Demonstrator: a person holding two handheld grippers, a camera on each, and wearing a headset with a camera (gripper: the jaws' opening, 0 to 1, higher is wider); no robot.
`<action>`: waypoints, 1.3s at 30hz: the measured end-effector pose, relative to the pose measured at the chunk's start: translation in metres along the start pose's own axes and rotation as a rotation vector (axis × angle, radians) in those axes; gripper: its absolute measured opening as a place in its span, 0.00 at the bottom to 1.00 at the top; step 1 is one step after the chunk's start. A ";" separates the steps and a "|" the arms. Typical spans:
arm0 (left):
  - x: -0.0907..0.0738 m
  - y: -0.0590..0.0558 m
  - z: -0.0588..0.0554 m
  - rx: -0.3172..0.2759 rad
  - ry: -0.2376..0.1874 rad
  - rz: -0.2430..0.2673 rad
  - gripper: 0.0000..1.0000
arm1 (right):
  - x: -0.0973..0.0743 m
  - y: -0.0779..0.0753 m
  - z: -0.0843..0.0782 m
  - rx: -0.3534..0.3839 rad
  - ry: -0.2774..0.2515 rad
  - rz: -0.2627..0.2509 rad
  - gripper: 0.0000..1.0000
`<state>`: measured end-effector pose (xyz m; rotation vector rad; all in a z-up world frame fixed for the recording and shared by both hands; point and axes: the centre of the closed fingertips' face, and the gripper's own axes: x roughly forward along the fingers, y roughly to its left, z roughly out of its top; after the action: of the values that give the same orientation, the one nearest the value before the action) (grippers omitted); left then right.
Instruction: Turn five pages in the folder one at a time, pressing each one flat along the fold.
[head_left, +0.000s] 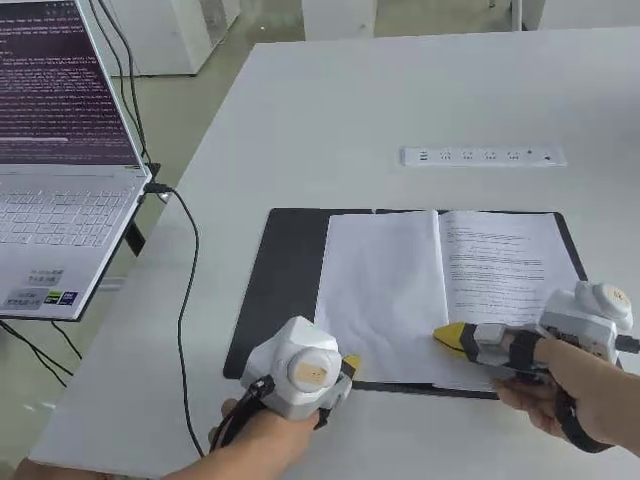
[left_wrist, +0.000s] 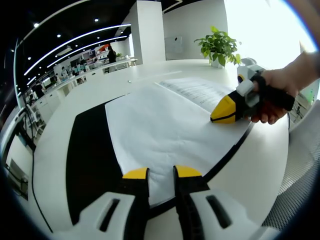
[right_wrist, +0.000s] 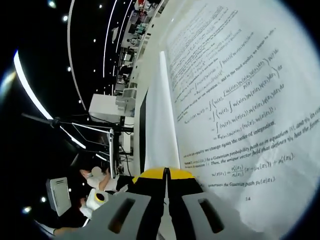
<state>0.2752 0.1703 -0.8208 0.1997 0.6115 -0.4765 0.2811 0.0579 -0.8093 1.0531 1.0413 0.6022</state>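
Two pages lie spread in the open black folder (head_left: 285, 300), which sits flat on the white table (head_left: 400, 90), a little toward 5 o'clock from the middle of the head view. The blank page (head_left: 385, 290) lies at 9 o'clock from the fold (head_left: 440, 270), and the printed page (head_left: 505, 265) lies at 3 o'clock from it.

The right gripper (head_left: 446, 338) comes in from 4 o'clock, held in a hand (head_left: 545, 385). Its yellow tongs are pressed together with nothing between them, the point resting on the paper at the near end of the fold. Seen along its own jaws, the right gripper (right_wrist: 163, 173) closes to a single seam. The printed page's dense lines run away toward 1 o'clock, and the blank page rises as a narrow white strip toward 12 o'clock. In the left gripper view the right gripper (left_wrist: 224, 111) touches the paper at 2 o'clock from the middle, just where the two pages meet.

The left gripper (head_left: 349, 364) sits at 6 o'clock of the folder, by the near edge of the blank page. In its own view the left gripper (left_wrist: 161, 173) has its tongs slightly parted, with a narrow gap and nothing caught in it, above that edge. Whether they touch the paper I cannot tell.

At 9 o'clock an open laptop (head_left: 55, 200) has its screen lit, and a dark cable (head_left: 188, 290) runs from its side down the table toward 7 o'clock. A white power strip (head_left: 483, 156) lies at 12 o'clock beyond the folder, well apart from it. A potted plant (left_wrist: 217, 47) stands far off at 1 o'clock in the left gripper view.
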 end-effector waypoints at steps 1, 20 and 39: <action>0.000 0.000 0.000 0.000 0.000 0.000 0.18 | -0.001 0.000 -0.004 0.001 0.004 0.004 0.00; -0.004 0.000 0.001 -0.008 0.002 0.006 0.17 | -0.029 0.008 -0.055 0.005 0.025 0.052 0.00; -0.033 -0.008 0.017 -0.055 0.041 -0.044 0.28 | -0.138 0.036 0.000 -0.406 -0.391 -0.202 0.00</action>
<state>0.2558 0.1702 -0.7880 0.1441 0.6694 -0.4982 0.2255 -0.0405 -0.7221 0.6621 0.6354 0.3989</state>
